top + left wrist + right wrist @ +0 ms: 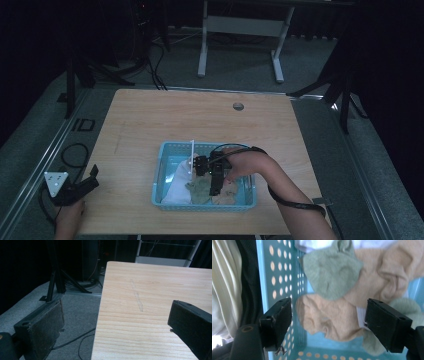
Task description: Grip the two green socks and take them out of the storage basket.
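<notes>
The room is dim, its far side almost black. A light wooden worktop (150, 115) with a round cable hole (238, 106) stands on grey carpet floor (240, 70). Behind it stands a white-legged desk frame (240, 27). Black stands (75, 75) and loose cables (155, 70) flank the left side.

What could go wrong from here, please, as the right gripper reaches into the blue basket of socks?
The right gripper hangs open over a beige sock that lies under a green sock, so it may lift both. One black pad sits close to the perforated blue plastic basket wall and could catch it, perhaps dragging the basket.
</notes>
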Demonstrator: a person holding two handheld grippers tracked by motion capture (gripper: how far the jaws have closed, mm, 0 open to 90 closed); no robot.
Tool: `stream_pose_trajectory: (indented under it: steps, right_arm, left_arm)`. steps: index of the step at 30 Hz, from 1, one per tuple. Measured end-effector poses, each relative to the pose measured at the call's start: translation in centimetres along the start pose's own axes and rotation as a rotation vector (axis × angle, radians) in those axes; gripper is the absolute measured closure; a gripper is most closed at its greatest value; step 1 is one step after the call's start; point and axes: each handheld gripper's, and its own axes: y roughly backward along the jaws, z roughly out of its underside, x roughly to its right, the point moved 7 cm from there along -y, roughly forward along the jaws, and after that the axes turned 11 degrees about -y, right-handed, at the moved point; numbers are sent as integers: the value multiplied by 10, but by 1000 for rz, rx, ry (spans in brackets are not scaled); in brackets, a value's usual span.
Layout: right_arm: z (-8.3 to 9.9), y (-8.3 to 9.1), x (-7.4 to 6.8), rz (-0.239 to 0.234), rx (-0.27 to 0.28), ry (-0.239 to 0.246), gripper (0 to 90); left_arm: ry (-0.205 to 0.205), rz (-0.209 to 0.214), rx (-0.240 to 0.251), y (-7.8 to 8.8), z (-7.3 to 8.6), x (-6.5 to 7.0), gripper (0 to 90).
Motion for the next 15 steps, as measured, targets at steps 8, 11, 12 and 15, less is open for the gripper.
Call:
stream_pose_trajectory:
  steps: [8, 11, 12, 15]
  right_arm:
    - [-16, -9, -1, -6, -9, 29, 229]
    - [-18, -13, 0, -3, -14, 42, 236]
    - [-21, -18, -1, -3, -13, 55, 241]
    - [-24, -24, 0, 7, -17, 61, 242]
  left_arm:
    - [0, 0, 0, 0, 0, 0, 7]
    - [-1, 1, 1, 0, 0, 0, 7]
    - [0, 1, 0, 0, 0, 0, 7]
    - [2, 0, 0, 0, 0, 0, 7]
